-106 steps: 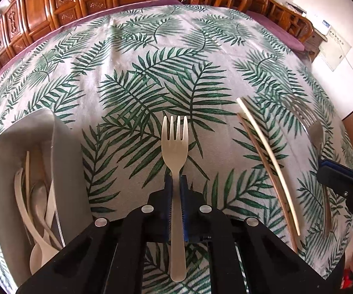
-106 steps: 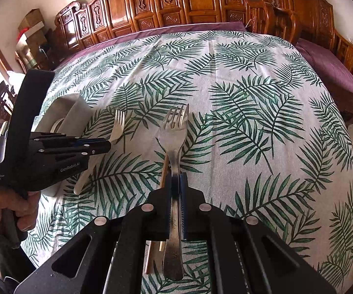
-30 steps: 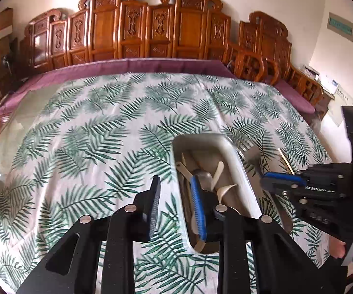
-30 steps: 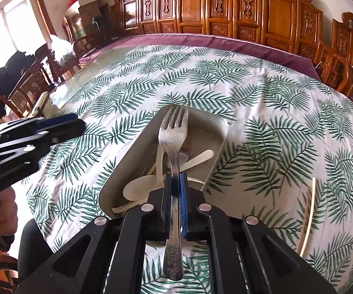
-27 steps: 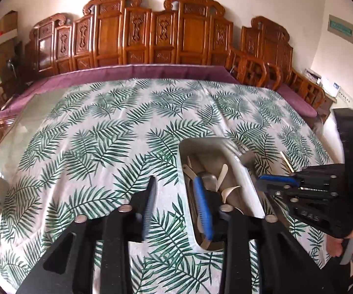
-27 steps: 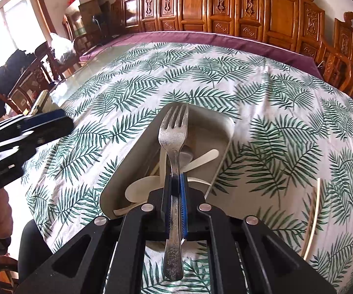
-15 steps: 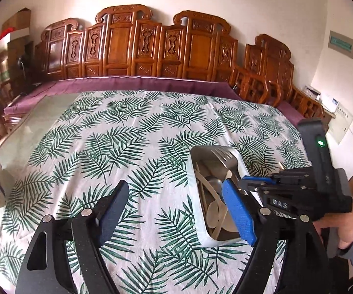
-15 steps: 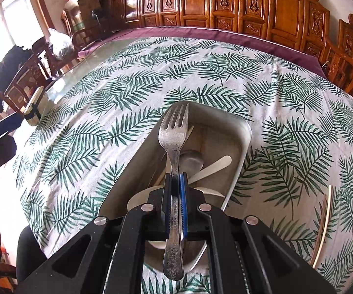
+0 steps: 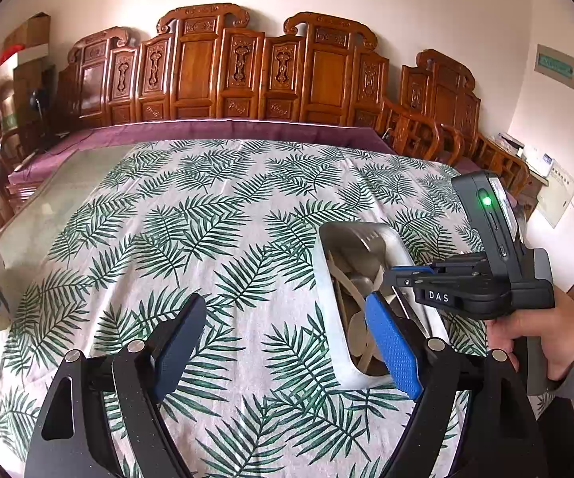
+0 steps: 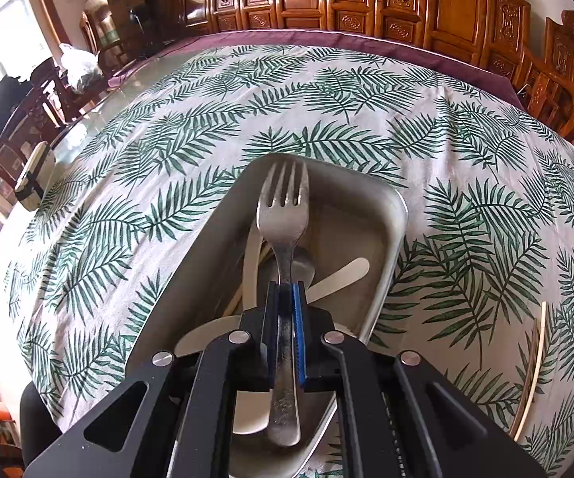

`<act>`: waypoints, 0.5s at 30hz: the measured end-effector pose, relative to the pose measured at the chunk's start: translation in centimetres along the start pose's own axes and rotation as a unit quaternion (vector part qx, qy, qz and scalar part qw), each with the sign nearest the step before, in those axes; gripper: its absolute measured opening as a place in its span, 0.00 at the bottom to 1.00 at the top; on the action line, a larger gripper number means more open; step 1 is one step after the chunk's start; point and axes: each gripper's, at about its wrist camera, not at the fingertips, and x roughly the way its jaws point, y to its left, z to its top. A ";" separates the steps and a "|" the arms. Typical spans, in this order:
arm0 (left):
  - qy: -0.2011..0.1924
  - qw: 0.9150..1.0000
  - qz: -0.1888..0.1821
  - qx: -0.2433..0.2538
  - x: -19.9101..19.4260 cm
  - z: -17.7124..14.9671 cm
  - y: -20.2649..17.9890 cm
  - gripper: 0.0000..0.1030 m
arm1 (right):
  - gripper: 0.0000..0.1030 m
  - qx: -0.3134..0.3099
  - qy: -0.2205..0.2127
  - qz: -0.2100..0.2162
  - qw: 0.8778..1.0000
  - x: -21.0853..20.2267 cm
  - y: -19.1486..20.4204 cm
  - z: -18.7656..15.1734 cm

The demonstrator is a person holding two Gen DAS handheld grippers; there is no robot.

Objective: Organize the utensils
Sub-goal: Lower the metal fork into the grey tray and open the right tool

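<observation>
The right gripper (image 10: 285, 314) has its fingers (image 10: 298, 318) pinching a metal fork (image 10: 285, 215) by the handle. The fork points straight out past the fingers, prongs at the far end. It hangs right over the white tray (image 10: 400, 215), and its long line runs the same way as the tray's long side. So I think the next move is just to go down and let go.

Pale spoons (image 10: 338, 275) already lie in the tray under the fork.

The left gripper (image 9: 283, 342) has its fingers (image 9: 392, 348) spread wide with nothing between them. It is beside the tray, not over it. Chopsticks (image 10: 531, 370) lie on the counter (image 10: 147, 139) to the right, apart from the tray.
</observation>
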 end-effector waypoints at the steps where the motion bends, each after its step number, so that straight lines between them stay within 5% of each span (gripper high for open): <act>1: 0.000 1.000 0.000 -0.001 0.0 0.0 0.0 0.76 | 0.09 0.000 0.001 -0.003 1.000 0.0 -0.1 0.0; 15: 0.002 1.000 0.000 0.016 -0.2 0.1 -1.9 0.76 | 0.09 0.002 -0.040 0.000 0.999 -4.7 -1.7 -1.9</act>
